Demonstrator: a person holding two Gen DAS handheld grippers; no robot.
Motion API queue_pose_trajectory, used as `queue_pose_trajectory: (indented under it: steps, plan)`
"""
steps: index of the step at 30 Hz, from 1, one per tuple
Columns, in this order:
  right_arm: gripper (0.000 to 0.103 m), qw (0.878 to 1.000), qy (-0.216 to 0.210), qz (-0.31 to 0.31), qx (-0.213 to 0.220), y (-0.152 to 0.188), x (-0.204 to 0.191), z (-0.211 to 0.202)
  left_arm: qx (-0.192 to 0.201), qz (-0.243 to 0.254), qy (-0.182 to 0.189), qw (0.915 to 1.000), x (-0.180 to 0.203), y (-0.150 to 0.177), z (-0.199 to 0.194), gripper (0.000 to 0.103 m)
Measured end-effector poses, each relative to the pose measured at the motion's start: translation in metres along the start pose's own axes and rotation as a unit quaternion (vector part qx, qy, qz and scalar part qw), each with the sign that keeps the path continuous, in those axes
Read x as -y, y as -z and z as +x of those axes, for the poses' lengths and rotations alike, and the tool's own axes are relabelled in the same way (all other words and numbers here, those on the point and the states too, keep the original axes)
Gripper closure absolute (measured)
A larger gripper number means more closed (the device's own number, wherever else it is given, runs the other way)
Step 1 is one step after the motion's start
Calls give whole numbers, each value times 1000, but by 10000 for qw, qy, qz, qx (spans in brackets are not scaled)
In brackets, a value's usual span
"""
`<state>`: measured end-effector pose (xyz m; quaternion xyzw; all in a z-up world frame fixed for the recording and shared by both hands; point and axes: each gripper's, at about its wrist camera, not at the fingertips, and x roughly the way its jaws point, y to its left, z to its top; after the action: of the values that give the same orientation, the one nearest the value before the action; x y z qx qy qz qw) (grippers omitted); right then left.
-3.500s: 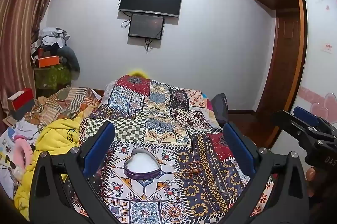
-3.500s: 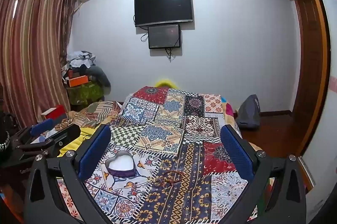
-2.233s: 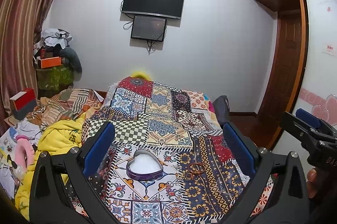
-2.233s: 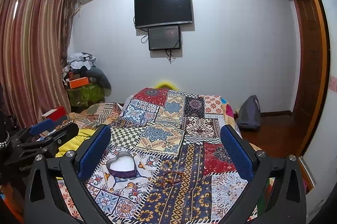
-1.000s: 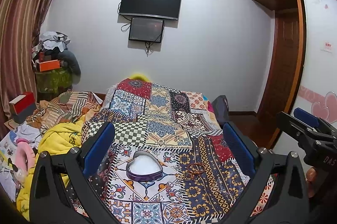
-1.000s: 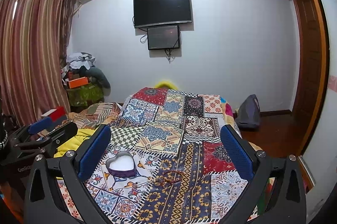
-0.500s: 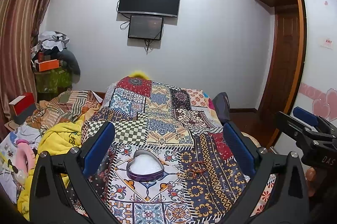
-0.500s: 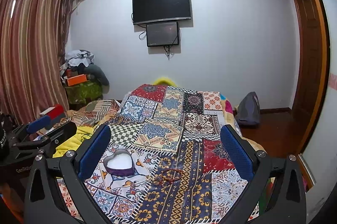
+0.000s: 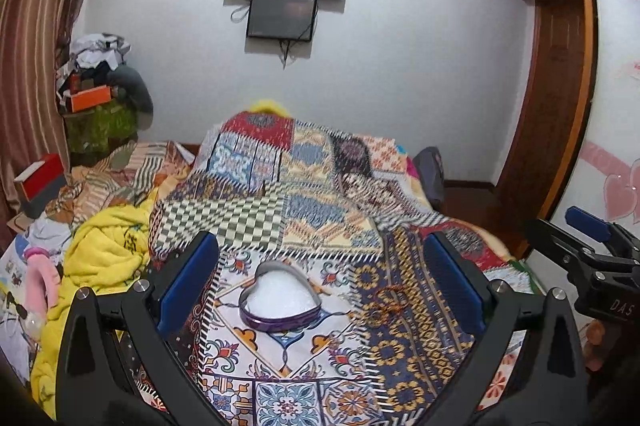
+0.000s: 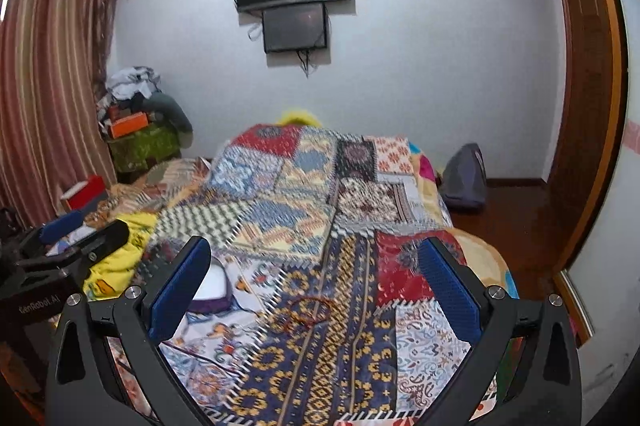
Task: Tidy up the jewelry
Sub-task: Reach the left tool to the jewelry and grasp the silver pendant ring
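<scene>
My left gripper (image 9: 320, 282) jaws wide apart over the heart-shaped box (image 9: 280, 302) on the patchwork bedspread (image 9: 312, 222), my right gripper (image 10: 316, 282) jaws apart above the beaded bracelets (image 10: 306, 314) just beside the box

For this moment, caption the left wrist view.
Open left tongs frame a heart-shaped box and bracelets on a patchwork bedspread.

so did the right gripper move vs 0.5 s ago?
Yes. In its own view the bracelets now sit centred between the right gripper fingers, and the heart-shaped box slid behind the left finger: it swung right and slightly closer.
</scene>
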<state>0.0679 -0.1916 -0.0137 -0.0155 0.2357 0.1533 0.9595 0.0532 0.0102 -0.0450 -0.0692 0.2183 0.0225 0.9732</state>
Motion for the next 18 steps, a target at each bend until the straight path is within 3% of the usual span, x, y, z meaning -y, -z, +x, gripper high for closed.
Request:
queue_pose_trajectory:
  steps: [11,16,18]
  plan:
    - [0,9935,265,82,-1102,36,32,55,-1223,-351,-84,9918,-34,41,79,1]
    - [0,9894,430,27,-1384,49,44,68,-1723,-384,-44,9843,-42,61,104,2]
    - [0,9883,427,-19,-1465,53,46,72,-1886,-281,31,9817,-38,69,110,8]
